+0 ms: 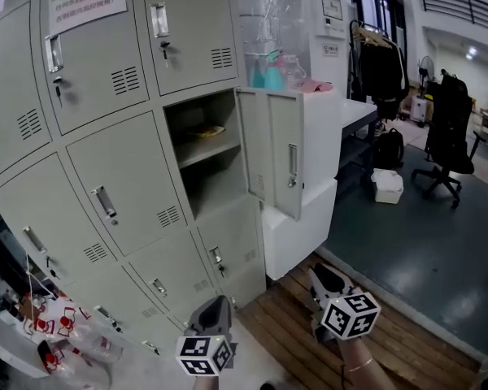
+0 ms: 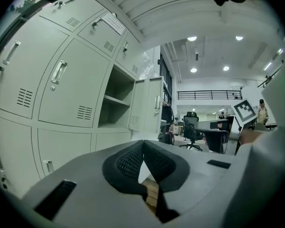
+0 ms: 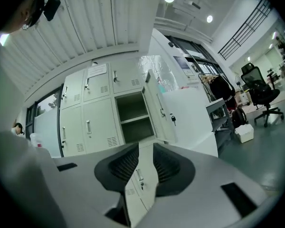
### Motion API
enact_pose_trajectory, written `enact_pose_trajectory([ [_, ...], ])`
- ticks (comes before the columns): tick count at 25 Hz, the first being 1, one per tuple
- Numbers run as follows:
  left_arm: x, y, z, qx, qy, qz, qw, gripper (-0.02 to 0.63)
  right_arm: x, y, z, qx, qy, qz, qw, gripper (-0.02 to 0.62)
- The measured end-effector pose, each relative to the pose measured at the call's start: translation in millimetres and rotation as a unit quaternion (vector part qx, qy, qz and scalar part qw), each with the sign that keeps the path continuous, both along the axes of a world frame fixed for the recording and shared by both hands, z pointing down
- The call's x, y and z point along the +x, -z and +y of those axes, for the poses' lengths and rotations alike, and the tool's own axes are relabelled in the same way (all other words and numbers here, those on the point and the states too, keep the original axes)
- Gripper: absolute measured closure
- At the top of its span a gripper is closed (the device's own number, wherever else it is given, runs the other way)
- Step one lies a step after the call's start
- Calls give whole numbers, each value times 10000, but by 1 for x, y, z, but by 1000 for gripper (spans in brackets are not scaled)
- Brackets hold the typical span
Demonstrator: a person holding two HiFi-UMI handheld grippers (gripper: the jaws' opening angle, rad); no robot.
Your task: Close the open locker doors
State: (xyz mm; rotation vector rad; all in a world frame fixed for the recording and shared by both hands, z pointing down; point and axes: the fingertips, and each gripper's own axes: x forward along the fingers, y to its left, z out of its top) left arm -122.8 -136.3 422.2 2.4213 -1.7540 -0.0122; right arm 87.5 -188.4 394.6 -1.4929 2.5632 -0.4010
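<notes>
A grey locker bank (image 1: pixel 106 161) fills the left of the head view. One compartment (image 1: pixel 207 149) in its right column stands open, and its door (image 1: pixel 276 149) is swung out to the right with a key in the lock. A yellowish item (image 1: pixel 208 130) lies on the upper shelf inside. Both grippers are low in front of the lockers, well short of the door. My left gripper (image 1: pixel 215 305) points at the lower lockers, its pads touching at the tips (image 2: pixel 143 146) with nothing held. My right gripper (image 1: pixel 326 276) has a gap between its pads (image 3: pixel 146 148), which holds nothing. The open door (image 3: pixel 159 108) lies ahead of it.
A white cabinet (image 1: pixel 309 177) stands right behind the open door. Wooden flooring (image 1: pixel 309 331) runs under the grippers and dark floor lies beyond. A white box (image 1: pixel 388 185), a black office chair (image 1: pixel 447 149) and a clothes rack (image 1: pixel 380 63) stand to the right. Bags and clutter (image 1: pixel 57 323) sit at lower left.
</notes>
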Motion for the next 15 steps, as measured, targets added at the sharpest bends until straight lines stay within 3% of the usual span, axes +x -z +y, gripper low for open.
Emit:
enact_pose_trajectory([
  [7, -28, -4, -49, -55, 14, 113, 9999, 586, -3, 5, -54, -29, -258, 49, 9997, 514],
  [15, -37, -11, -90, -159, 93, 119, 9998, 586, 5, 16, -117, 130, -333, 263, 9990, 514],
])
